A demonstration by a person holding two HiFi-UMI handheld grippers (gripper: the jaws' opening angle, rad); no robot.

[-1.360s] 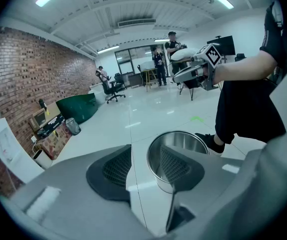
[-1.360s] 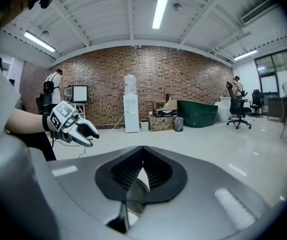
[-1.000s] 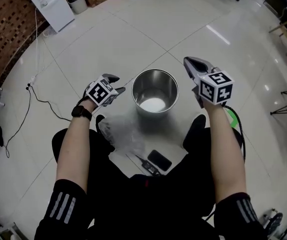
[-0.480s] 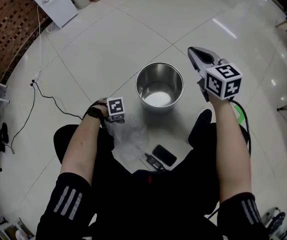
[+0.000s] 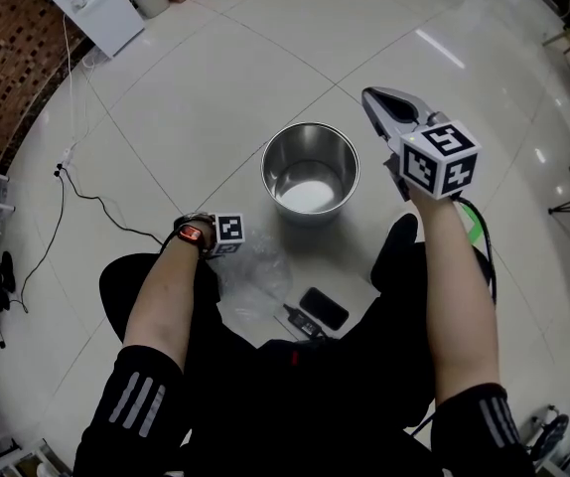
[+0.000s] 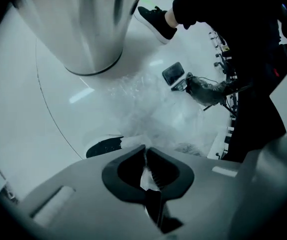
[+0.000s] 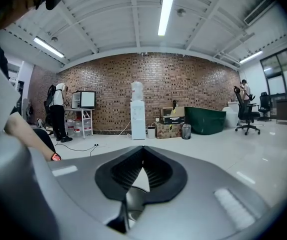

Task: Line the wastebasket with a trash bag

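Observation:
The steel wastebasket (image 5: 310, 172) stands upright and unlined on the tiled floor, and it fills the top of the left gripper view (image 6: 91, 29). A crumpled clear trash bag (image 5: 255, 278) lies on the floor in front of the person's legs. My left gripper (image 5: 233, 250) points steeply down at the bag's left edge. Its jaws (image 6: 144, 150) are shut, with the bag's film (image 6: 151, 111) running right up into the tips. My right gripper (image 5: 370, 97) is held up to the right of the wastebasket, shut on nothing (image 7: 142, 150).
A black phone (image 5: 323, 308) and a small black device with a cable (image 5: 297, 319) lie beside the bag. The person's shoe (image 5: 394, 246) is near the wastebasket. A thin cord (image 5: 86, 202) crosses the floor at left. A white water dispenser (image 5: 81, 3) stands far left.
My left gripper dropped from beside the wastebasket down to the bag on the floor and tipped to point downward. The right gripper stayed where it was.

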